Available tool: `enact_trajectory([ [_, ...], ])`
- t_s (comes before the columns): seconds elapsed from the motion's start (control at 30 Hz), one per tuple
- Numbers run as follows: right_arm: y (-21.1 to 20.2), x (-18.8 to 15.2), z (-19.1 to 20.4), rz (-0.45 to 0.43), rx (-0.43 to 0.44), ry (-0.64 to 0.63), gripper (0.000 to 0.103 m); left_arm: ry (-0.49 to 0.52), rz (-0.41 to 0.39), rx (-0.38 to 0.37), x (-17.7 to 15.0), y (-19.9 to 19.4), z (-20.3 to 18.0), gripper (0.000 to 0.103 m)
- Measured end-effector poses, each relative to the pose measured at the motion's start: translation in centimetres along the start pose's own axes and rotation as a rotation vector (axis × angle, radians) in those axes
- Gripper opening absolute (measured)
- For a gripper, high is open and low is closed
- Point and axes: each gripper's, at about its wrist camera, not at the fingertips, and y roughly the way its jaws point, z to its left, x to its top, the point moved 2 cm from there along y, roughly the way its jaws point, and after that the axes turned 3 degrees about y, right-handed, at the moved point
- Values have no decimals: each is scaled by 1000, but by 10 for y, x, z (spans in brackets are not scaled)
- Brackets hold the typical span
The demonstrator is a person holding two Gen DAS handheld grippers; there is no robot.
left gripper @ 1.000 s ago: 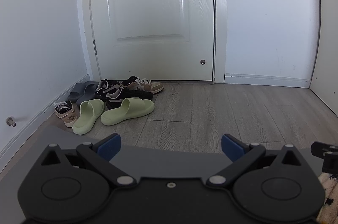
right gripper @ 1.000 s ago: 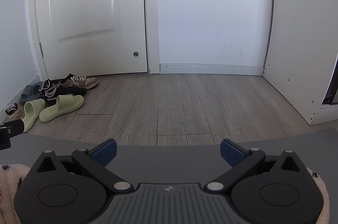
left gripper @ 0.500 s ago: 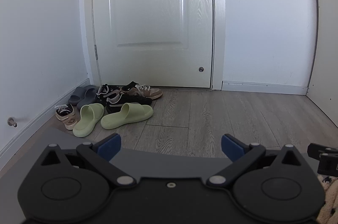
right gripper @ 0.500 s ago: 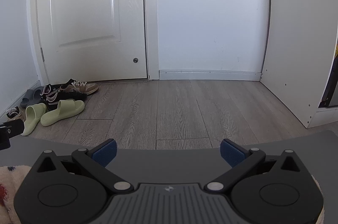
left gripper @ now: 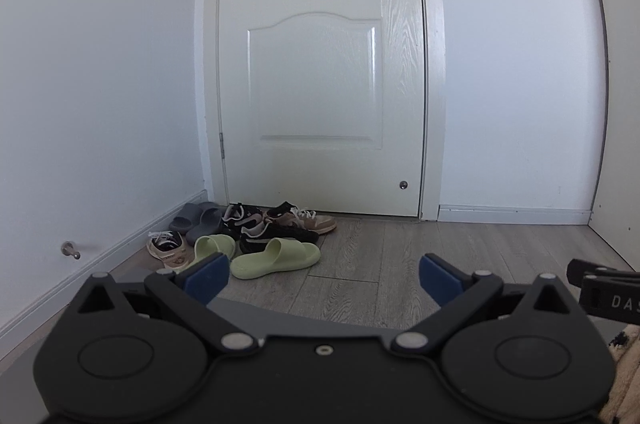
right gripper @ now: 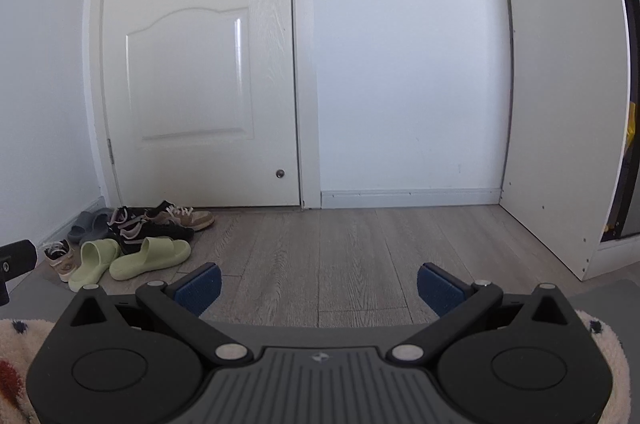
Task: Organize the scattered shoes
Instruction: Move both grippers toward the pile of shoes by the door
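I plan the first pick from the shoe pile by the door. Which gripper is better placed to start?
Left, probably. In its view the pale green foam slide sandal lies just ahead of the left gripper, near its left finger. The right gripper faces bare wooden floor, the pile off to its left. Both are open and empty.

floor (left gripper: 420, 264): grey wood-look planks before you | at your 10 o'clock, by the door corner: shoe heap | front: two green slides (left gripper: 276, 258) | behind, touching: black sneakers (left gripper: 276, 234), tan sneaker (left gripper: 312, 220) | far left: grey slides (left gripper: 196, 218), beige sneaker (left gripper: 168, 248) by the baseboard
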Motion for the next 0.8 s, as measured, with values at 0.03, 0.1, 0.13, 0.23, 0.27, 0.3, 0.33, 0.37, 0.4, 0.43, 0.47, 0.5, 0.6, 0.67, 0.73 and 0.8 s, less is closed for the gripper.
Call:
enact_trajectory([
  [0.03,-3,7,4,-14,26,-26,103,7,-9,14,5,-3,3,102],
  [0.1,-6,24,12,-34,64,-60,103,2,-21,38,14,-6,9,102],
  [0.13,-9,37,17,-48,90,-80,103,-5,-27,53,20,-8,13,102],
  [0.23,-13,70,34,-55,161,-112,103,-68,-25,50,31,-6,30,102],
  [0.27,-12,79,39,-30,185,-104,103,-83,-24,40,33,-4,36,102],
  [0.3,-12,86,43,10,206,-85,103,-99,-19,37,35,1,43,102],
  [0.33,-11,97,48,95,258,-32,103,-114,-15,34,36,7,50,102],
  [0.37,-10,106,53,172,340,27,103,-120,-12,42,37,10,54,102],
  [0.4,-9,113,58,216,411,51,103,-126,-6,51,38,16,61,102],
  [0.43,-6,123,67,258,474,56,103,-136,1,52,40,26,68,102],
  [0.47,-1,136,77,266,491,47,103,-143,5,45,41,32,73,102],
  [0.5,5,145,84,244,475,36,103,-158,14,18,44,45,81,102],
  [0.6,24,166,102,206,431,5,103,-179,18,-29,48,63,93,102],
  [0.67,58,177,118,225,402,-6,103,-169,15,-42,51,86,97,102],
  [0.73,92,177,129,240,397,-4,103,-163,21,-50,49,104,98,102],
  [0.8,138,166,138,218,406,-2,103,-177,16,-51,46,126,98,102],
])
